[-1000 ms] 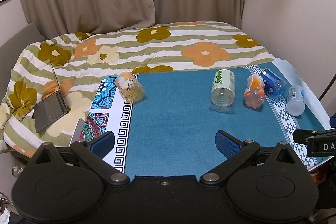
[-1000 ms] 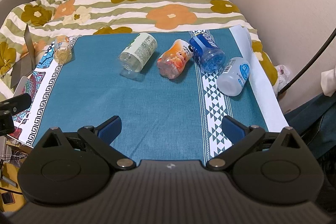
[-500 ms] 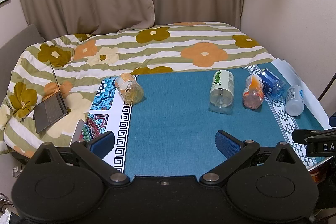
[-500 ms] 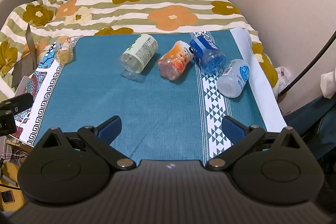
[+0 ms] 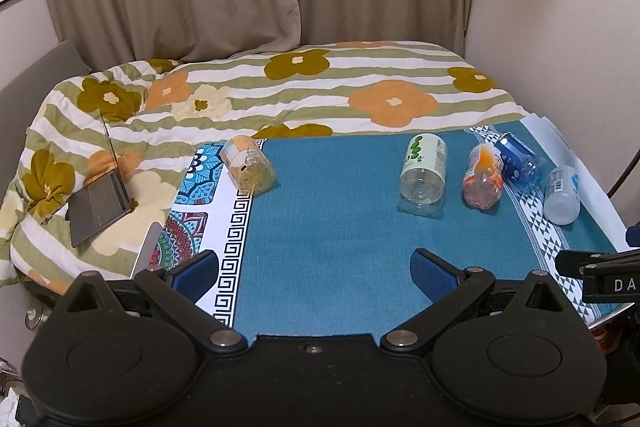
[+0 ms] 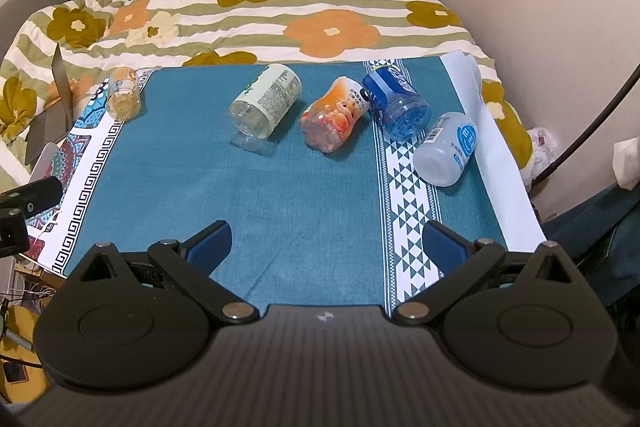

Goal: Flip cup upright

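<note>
Five cups point(image 6: 265, 105) on their sides, long axes pointing toward camera, bases nearest

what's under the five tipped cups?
All five cups, from the yellow cup to the white cup, lie on a teal tablecloth. What the cloth covers is hidden.

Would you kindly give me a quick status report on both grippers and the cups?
Left gripper and right gripper open, empty, short of the cups. Five cups on their sides, nearest the white-label cup. Path clear.
</note>
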`<state>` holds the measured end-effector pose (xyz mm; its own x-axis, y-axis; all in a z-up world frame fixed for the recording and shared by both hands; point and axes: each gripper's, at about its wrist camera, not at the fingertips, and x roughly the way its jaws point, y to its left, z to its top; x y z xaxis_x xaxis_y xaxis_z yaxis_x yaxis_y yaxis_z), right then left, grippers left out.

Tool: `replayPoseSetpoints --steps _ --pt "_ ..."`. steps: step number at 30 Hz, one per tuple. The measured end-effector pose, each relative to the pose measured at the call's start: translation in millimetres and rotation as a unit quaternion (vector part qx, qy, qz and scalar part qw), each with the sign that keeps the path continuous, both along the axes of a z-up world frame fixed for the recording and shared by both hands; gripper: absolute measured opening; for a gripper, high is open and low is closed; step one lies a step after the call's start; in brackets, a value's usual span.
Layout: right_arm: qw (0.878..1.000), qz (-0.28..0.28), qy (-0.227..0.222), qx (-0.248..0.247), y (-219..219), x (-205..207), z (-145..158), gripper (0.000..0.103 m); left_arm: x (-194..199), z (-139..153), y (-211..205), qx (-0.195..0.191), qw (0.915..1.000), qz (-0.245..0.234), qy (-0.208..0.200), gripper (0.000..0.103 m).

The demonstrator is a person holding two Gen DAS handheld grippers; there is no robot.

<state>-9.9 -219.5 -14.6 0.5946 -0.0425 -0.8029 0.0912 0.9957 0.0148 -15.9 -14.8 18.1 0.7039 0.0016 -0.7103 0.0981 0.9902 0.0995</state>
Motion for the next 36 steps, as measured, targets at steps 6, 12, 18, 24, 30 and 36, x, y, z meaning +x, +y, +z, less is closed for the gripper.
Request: replayPoseSetpoints --steps 6,12,18,24,30,36 --pt "0.999 0.036 -0.006 0.0 -6.5 7.2 4.9 0.103 6.1 4.5 -7.1 0.002 0.9997 0.02 0.011 0.103" --pt "0.994 0.102 -0.027 -0.02 -8.7 27.8 13.1 0.103 17.7 17.9 -10.0 0.02 0.9981 0.059 0.0 0.103" --pt "0.99 0.136 -0.037 -0.01 -6.1 57.9 14.7 0.103 45.3 26.3 2.8 0.004 0.9968 0.079 0.007 0.103" --pt "0.987 0.147 -0.046 -0.035 16.0 93.8 14.8 0.103 95.8 24.4 27.1 -0.007 0.9959 0.088 0.022 0.103" --pt "0.989 0.138 -0.045 -0.025 42.7 132.5 13.5 0.103 162.1 7.1 64.2 -0.042 0.9932 0.092 0.057 0.102" --pt "0.994 0.112 -0.018 -0.005 67.6 176.9 1.0 0.103 227.4 -19.1 96.2 -0.071 0.9881 0.095 0.098 0.101"
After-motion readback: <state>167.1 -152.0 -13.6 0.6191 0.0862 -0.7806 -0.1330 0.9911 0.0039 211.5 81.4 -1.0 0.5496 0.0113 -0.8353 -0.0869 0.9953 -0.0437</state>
